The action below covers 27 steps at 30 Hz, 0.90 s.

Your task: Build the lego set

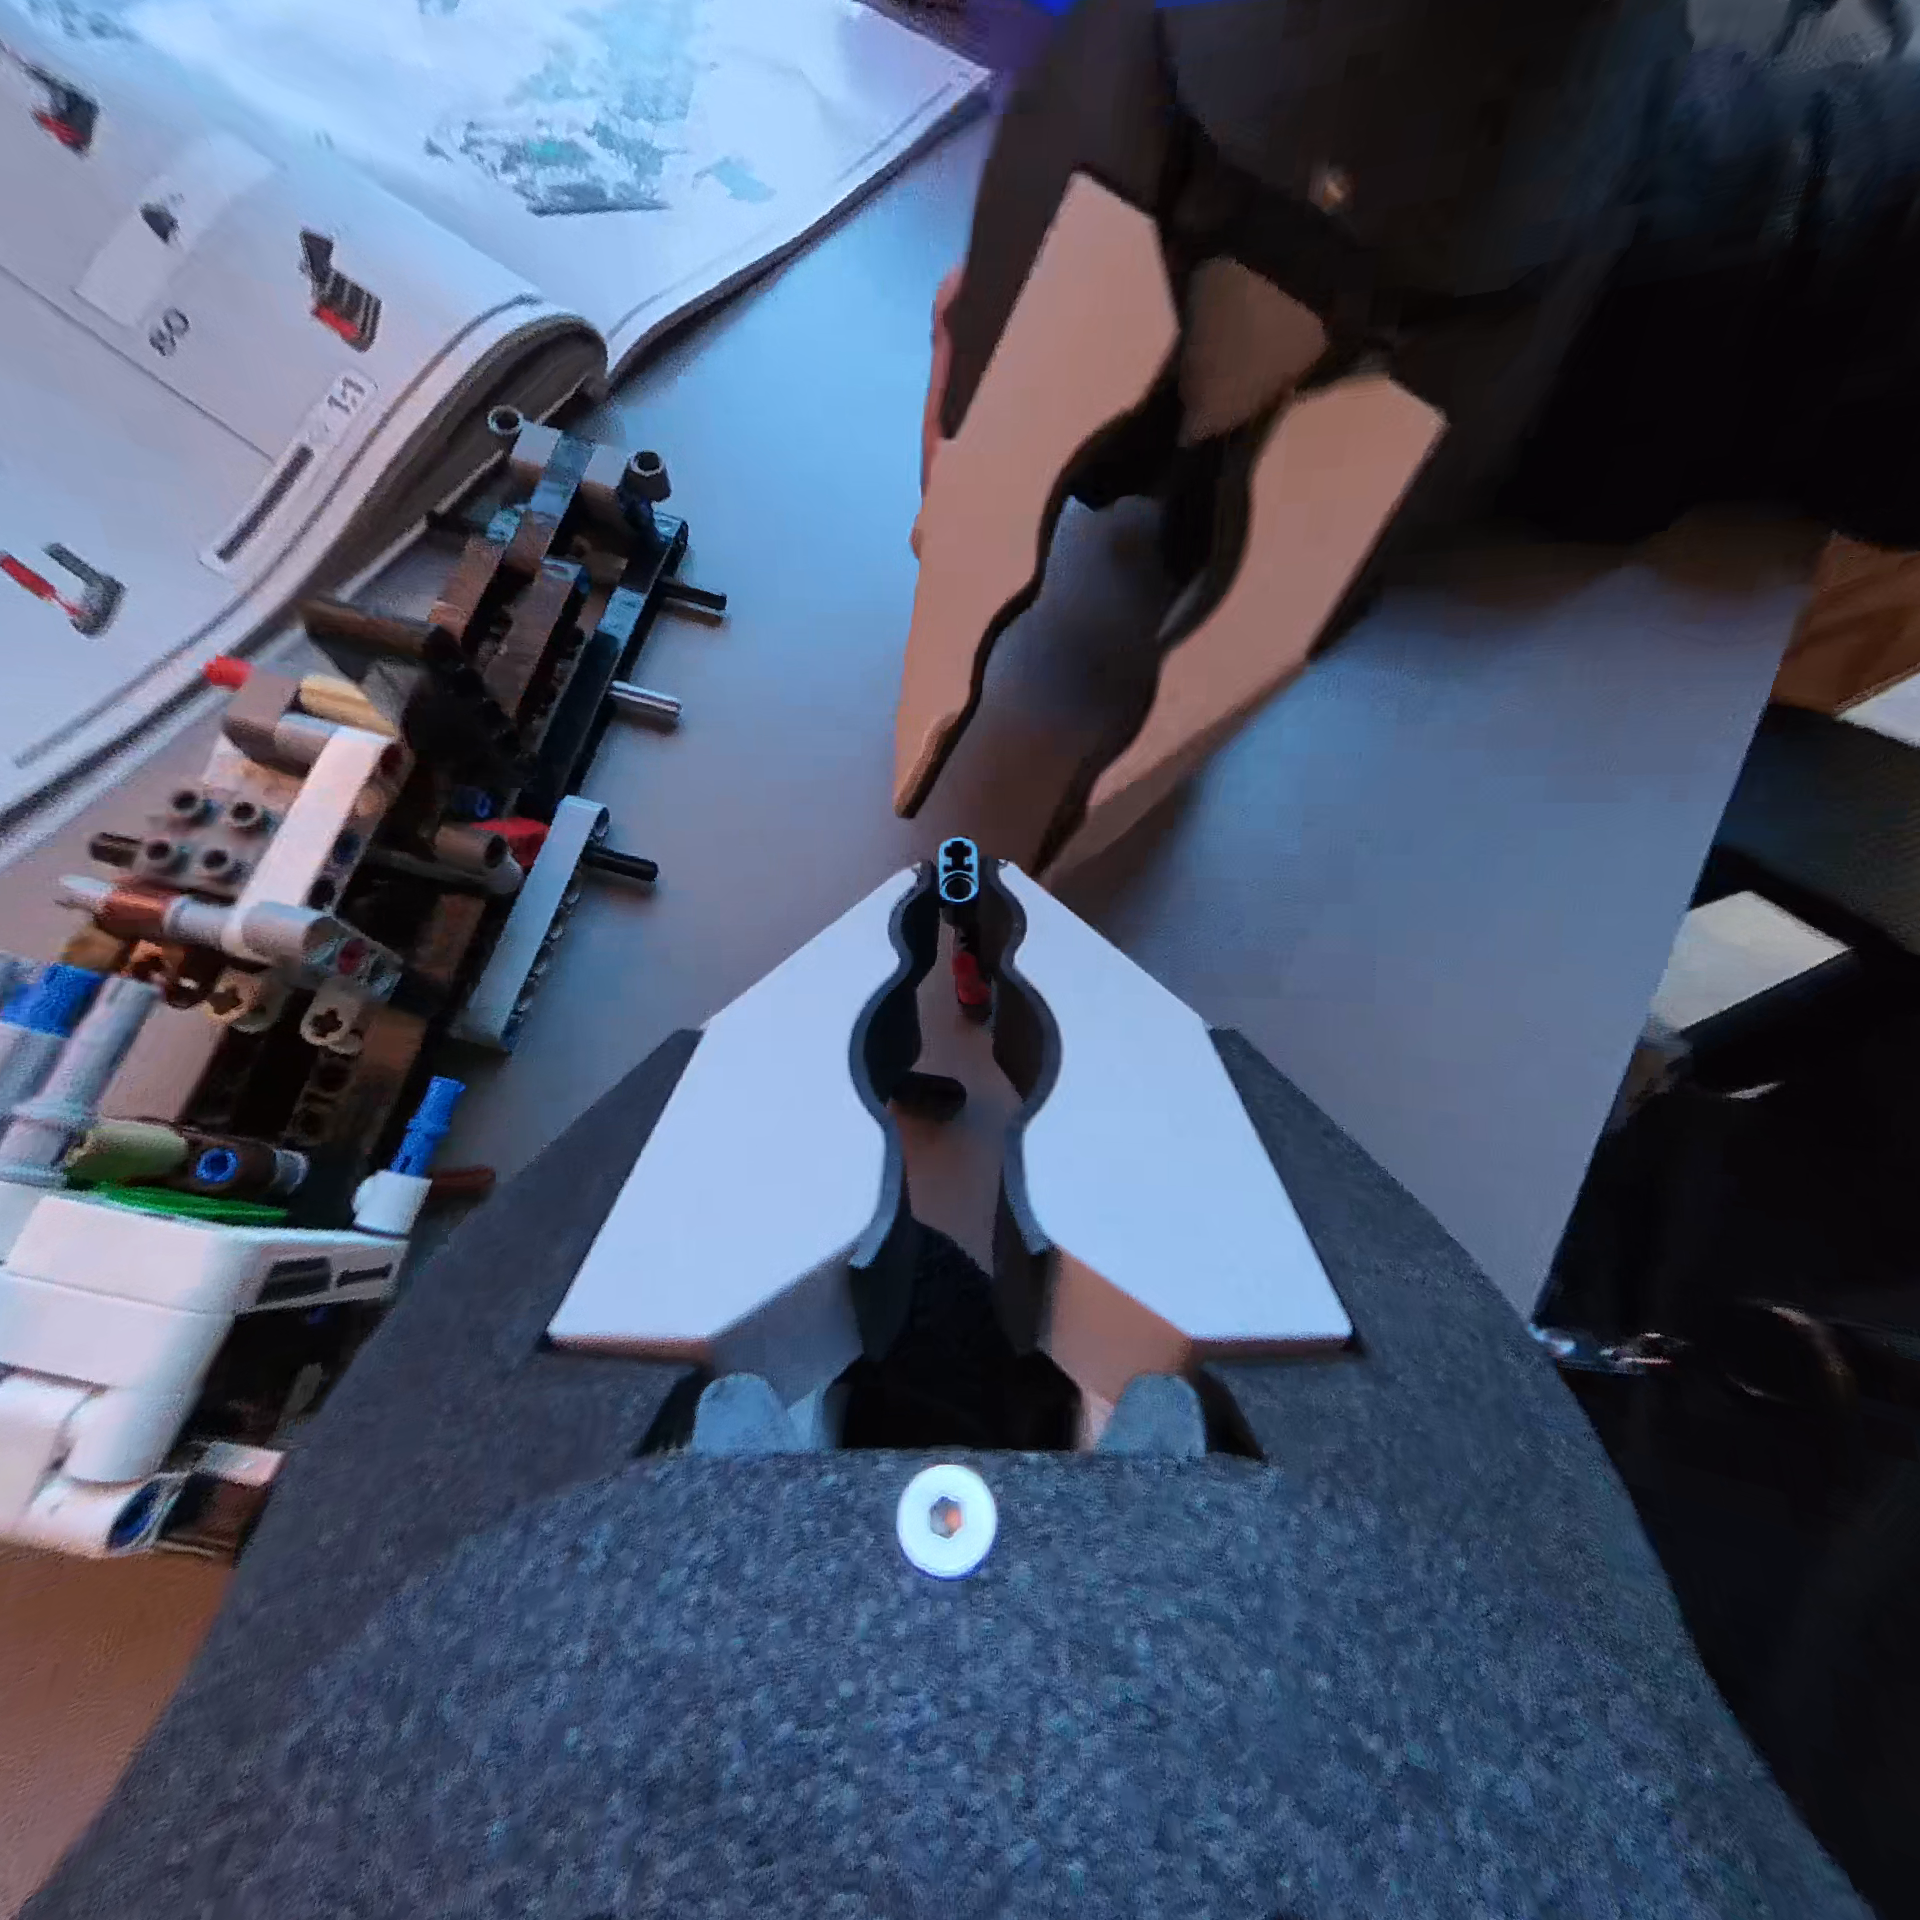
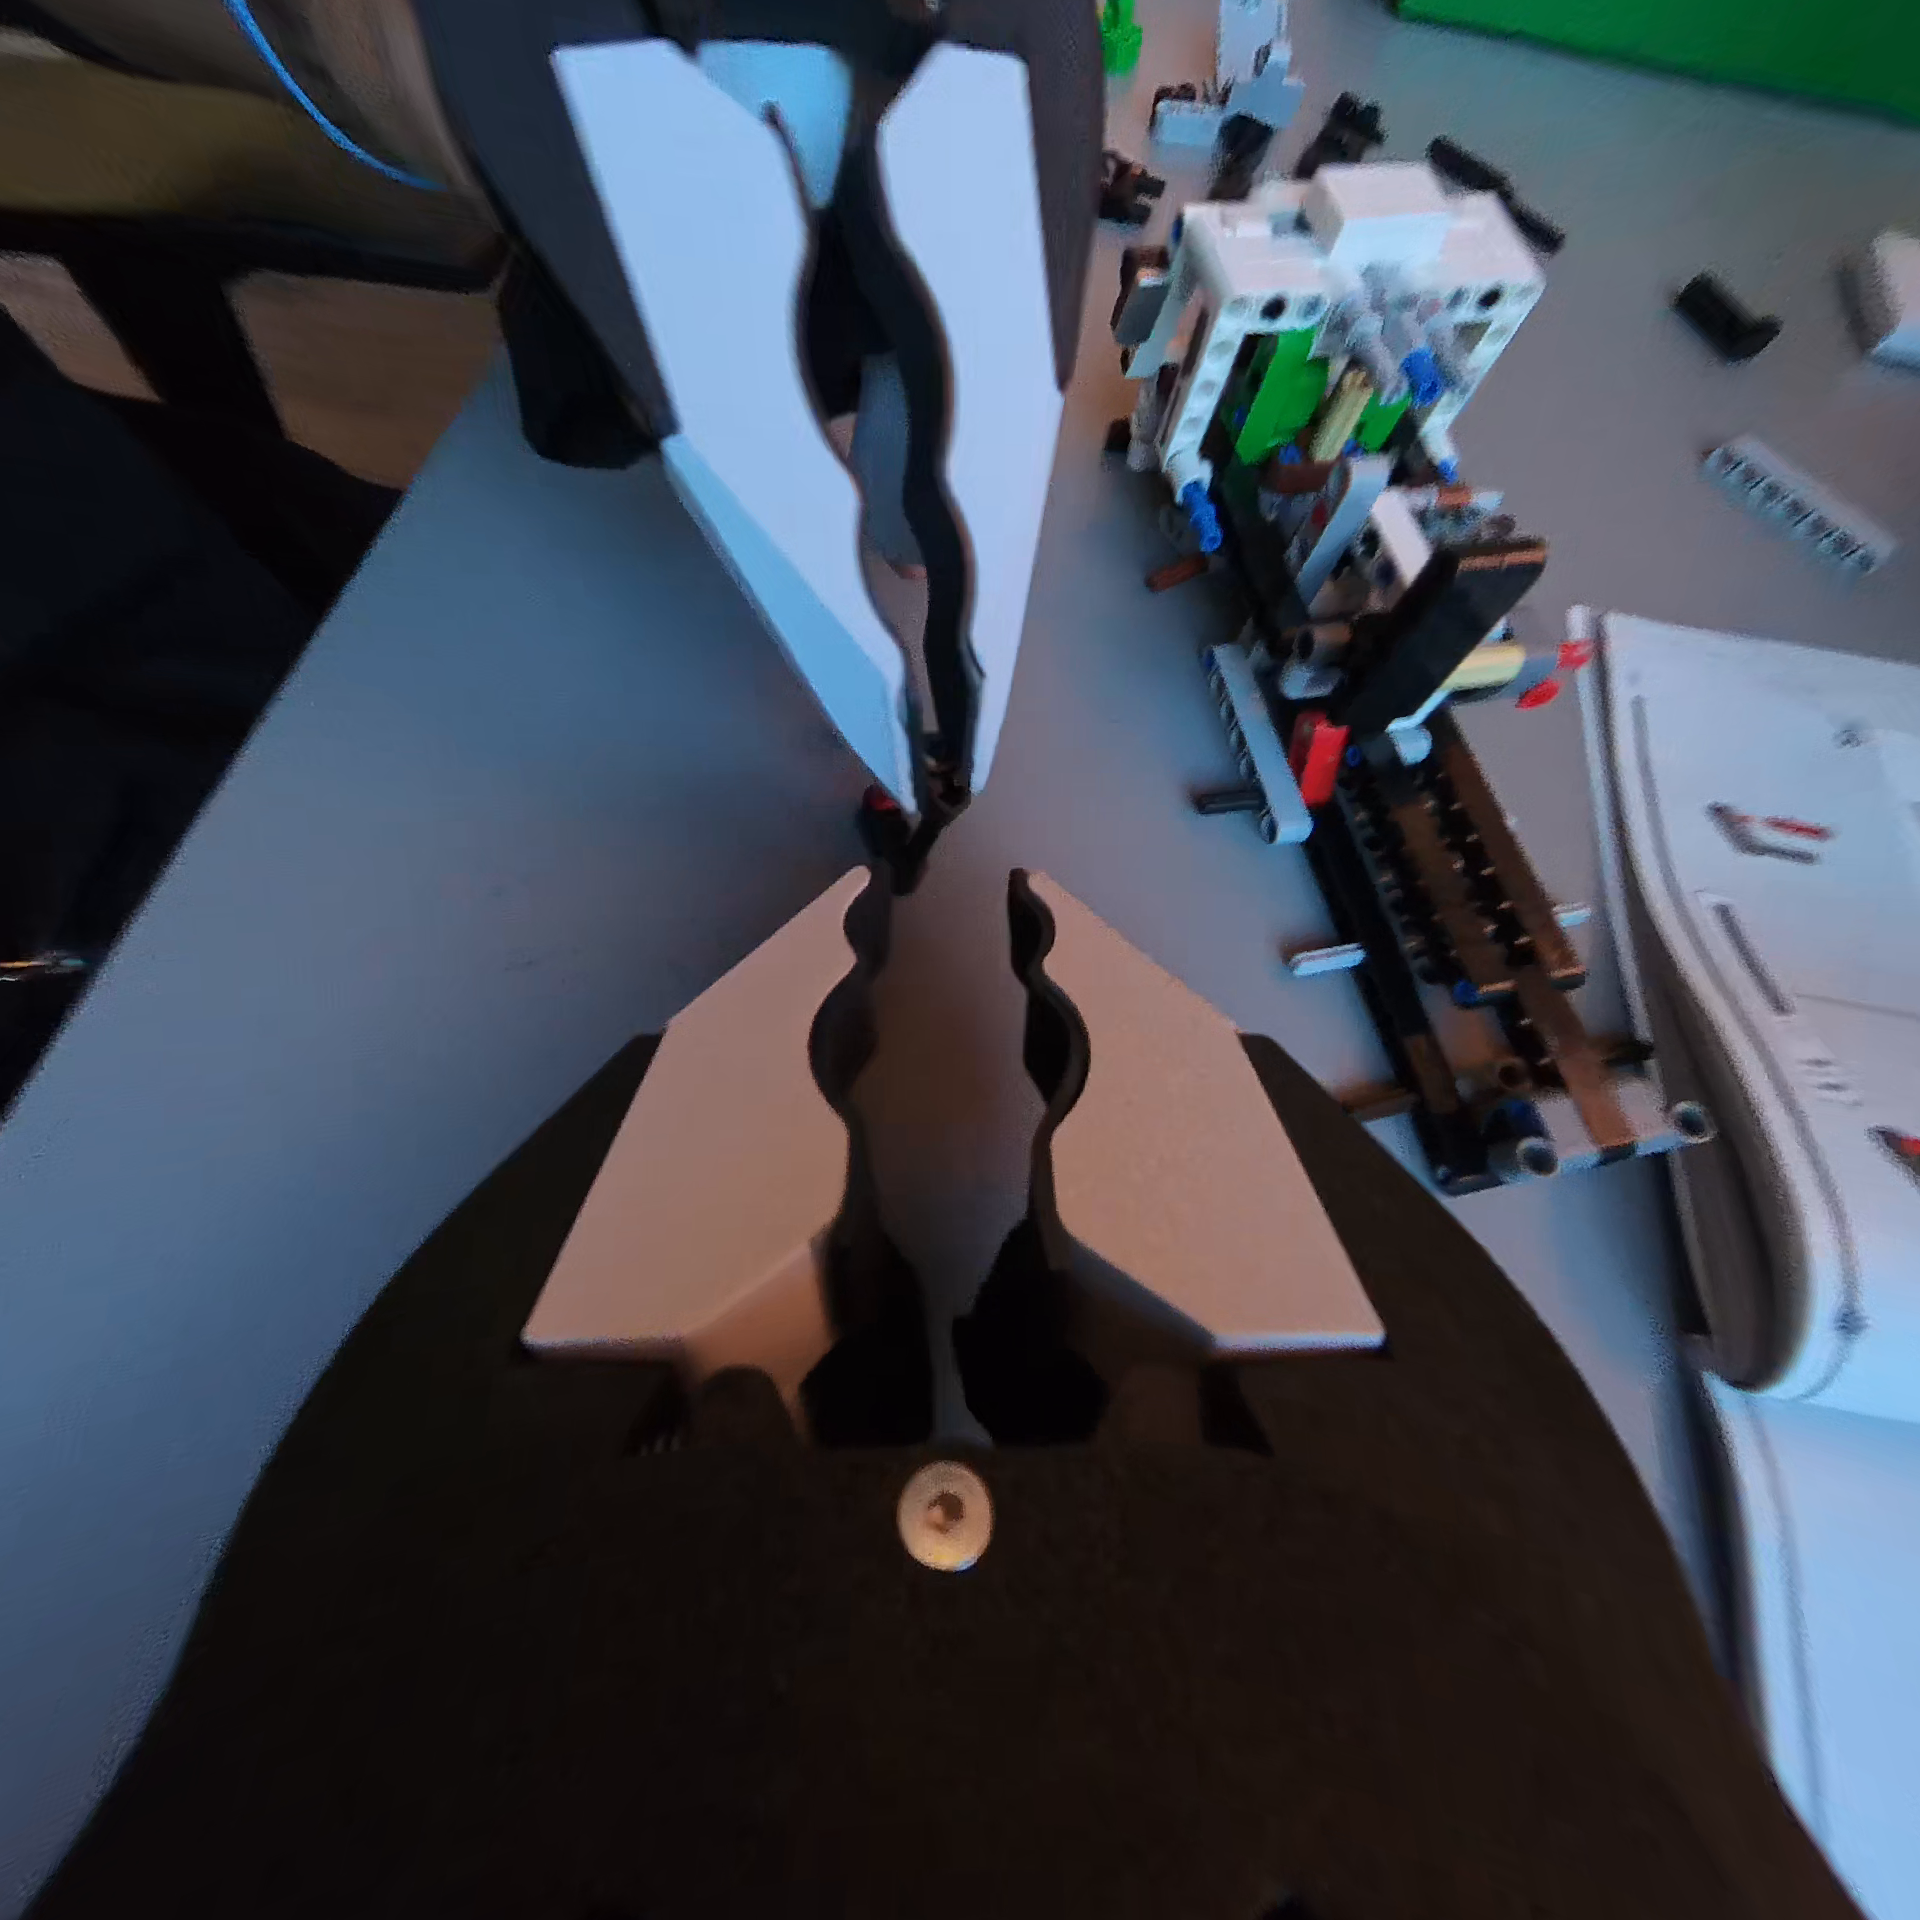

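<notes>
Pinching a small black connector (image 1: 957, 871) at its very tips, the left gripper (image 1: 958, 883) has its jaws clamped on the piece, whose end face shows a cross-shaped hole above a round one; this face appears only in the left wrist view, while the right wrist view shows the same piece from the far side as a dark, blurred shape with a red pin (image 2: 881, 800) just beside it. The right gripper (image 2: 940, 883) faces it tip to tip with its jaws apart and nothing between them. Through the gap of the left jaws the left wrist view also shows a red pin (image 1: 968, 977) and a short black pin (image 1: 928, 1091) lying on the grey table (image 1: 1351, 831) near its edge. The partly built lego model (image 2: 1382, 623) stands farther in on the table, between the grippers and the open instruction booklet (image 2: 1787, 935): a long black and brown beam frame with pins sticking out sideways, topped at one end by a white block with green, blue, tan and red parts. Only the right wrist view shows loose parts beyond the model, among them a grey beam (image 2: 1797, 509) and a black piece (image 2: 1720, 312), toward the far edge.
</notes>
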### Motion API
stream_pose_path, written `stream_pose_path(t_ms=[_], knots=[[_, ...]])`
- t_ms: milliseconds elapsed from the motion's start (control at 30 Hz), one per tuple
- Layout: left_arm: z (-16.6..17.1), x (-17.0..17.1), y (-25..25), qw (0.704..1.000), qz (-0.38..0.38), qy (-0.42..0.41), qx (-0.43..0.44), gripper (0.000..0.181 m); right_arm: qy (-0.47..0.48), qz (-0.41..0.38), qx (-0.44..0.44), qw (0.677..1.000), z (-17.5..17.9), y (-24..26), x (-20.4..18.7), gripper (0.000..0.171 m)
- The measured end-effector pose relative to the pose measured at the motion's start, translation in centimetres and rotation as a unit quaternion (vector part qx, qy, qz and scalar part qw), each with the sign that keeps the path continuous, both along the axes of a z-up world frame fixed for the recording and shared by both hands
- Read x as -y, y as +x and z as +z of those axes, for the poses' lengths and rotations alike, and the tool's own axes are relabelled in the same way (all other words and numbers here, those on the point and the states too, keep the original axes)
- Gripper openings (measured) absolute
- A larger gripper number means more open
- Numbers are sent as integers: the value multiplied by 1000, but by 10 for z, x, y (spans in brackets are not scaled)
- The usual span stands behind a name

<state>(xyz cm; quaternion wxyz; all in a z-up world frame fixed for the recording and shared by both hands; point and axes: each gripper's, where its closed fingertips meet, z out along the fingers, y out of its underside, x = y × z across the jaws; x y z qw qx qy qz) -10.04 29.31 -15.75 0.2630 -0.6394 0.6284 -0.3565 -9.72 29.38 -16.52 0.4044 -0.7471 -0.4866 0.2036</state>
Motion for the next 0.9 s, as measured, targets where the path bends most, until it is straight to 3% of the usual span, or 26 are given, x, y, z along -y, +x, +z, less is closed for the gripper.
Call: stream_pose_path(t_ms=[133, 300, 433, 900], knots=[[-2, -8, 1, 999, 14, -43, -8, 7, 109, -12, 101, 989, -6, -2, -5, 36], [-2, -10, 0, 996, 33, -88, -7, 7, 270, -8, 202, 941, 3, -10, -8, 44], [-4, -9, 2, 994, 40, -104, -3, 7, 295, 3, 240, 925, -1, -14, -9, 42], [-1, -3, -3, 989, 47, -143, 4, 7, 308, 12, 250, 918, -2, -18, -6, 41]])
